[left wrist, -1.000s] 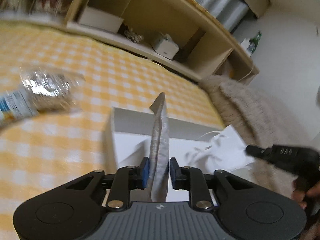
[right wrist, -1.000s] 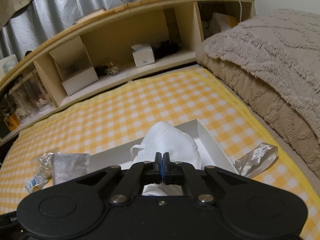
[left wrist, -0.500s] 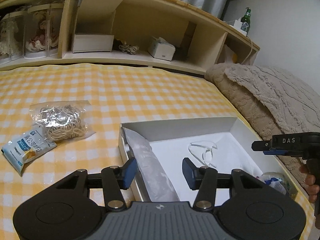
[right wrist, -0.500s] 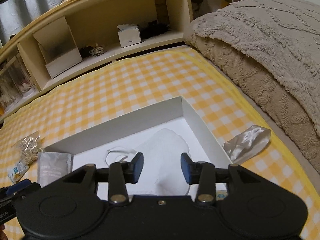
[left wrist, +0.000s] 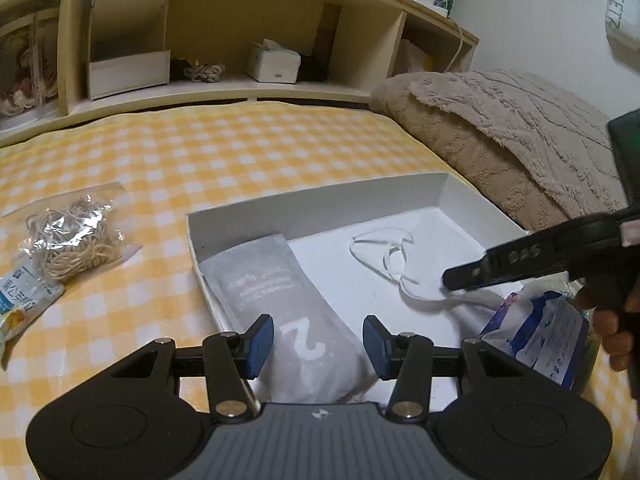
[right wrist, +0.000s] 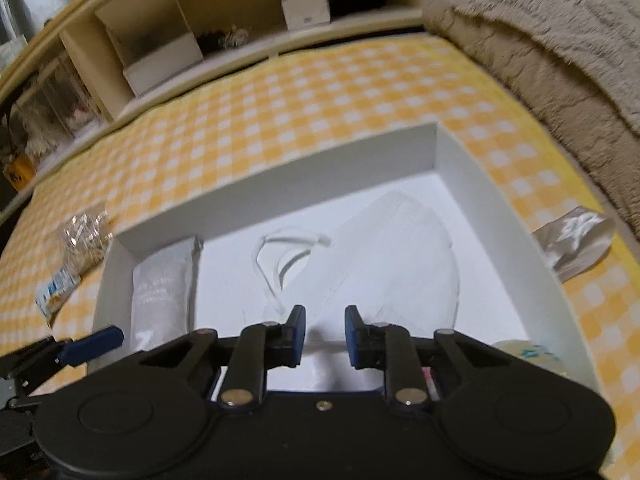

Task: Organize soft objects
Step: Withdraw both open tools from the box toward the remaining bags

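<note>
A white box [left wrist: 320, 200] [right wrist: 280, 196] lies on the yellow checked bedspread. Inside it a grey pouch marked 2 [left wrist: 288, 300] [right wrist: 160, 296] lies along the left wall, and a white face mask [right wrist: 384, 256] with ear loops [left wrist: 384, 256] lies in the middle. A blue-white packet [left wrist: 544, 336] sits at the box's near right corner. My left gripper [left wrist: 318, 344] is open and empty above the pouch's near end. My right gripper [right wrist: 325, 334] is open and empty just above the mask's near edge.
A clear bag of string [left wrist: 72, 240] and a blue snack packet [left wrist: 20, 296] lie left of the box. A silver pouch [right wrist: 576, 240] lies right of it. A beige blanket [left wrist: 500, 136] is piled at right. A wooden shelf [left wrist: 224, 40] runs behind.
Both grippers opened: the left let the grey pouch down into the box, the right let the mask down. Both have since drawn back a little.
</note>
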`<action>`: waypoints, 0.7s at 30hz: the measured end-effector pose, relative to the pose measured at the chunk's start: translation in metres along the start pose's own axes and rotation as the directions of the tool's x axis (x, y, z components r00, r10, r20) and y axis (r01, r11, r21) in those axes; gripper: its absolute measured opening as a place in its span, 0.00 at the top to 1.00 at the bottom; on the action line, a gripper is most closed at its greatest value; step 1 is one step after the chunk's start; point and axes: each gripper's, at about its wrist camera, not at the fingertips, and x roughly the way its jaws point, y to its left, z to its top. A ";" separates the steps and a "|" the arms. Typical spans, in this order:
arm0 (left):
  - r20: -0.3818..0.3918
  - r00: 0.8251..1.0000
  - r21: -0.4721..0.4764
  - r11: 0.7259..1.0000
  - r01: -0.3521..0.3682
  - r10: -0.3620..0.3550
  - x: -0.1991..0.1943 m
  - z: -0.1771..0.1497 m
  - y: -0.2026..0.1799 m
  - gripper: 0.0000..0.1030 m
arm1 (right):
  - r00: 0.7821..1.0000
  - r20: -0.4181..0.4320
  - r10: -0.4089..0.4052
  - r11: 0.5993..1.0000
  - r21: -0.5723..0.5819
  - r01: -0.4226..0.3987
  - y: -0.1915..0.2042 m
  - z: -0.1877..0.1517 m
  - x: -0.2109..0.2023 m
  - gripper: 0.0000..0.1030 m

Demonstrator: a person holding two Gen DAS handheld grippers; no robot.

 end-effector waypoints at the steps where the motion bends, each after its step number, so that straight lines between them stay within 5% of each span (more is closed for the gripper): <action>1: -0.003 1.000 0.002 1.000 0.002 -0.002 0.001 0.000 0.001 0.52 | 1.000 -0.010 -0.002 1.000 -0.005 0.002 0.000 -0.001 0.004 0.79; 12: 0.009 0.999 -0.060 0.998 0.034 -0.034 -0.002 0.004 0.004 0.52 | 0.995 0.037 -0.097 0.995 -0.010 0.097 -0.015 0.001 0.018 0.87; 21: 0.037 0.999 -0.070 0.997 0.017 -0.014 -0.026 0.017 -0.002 0.40 | 0.989 0.143 -0.046 0.998 0.042 0.041 -0.013 0.009 -0.031 0.72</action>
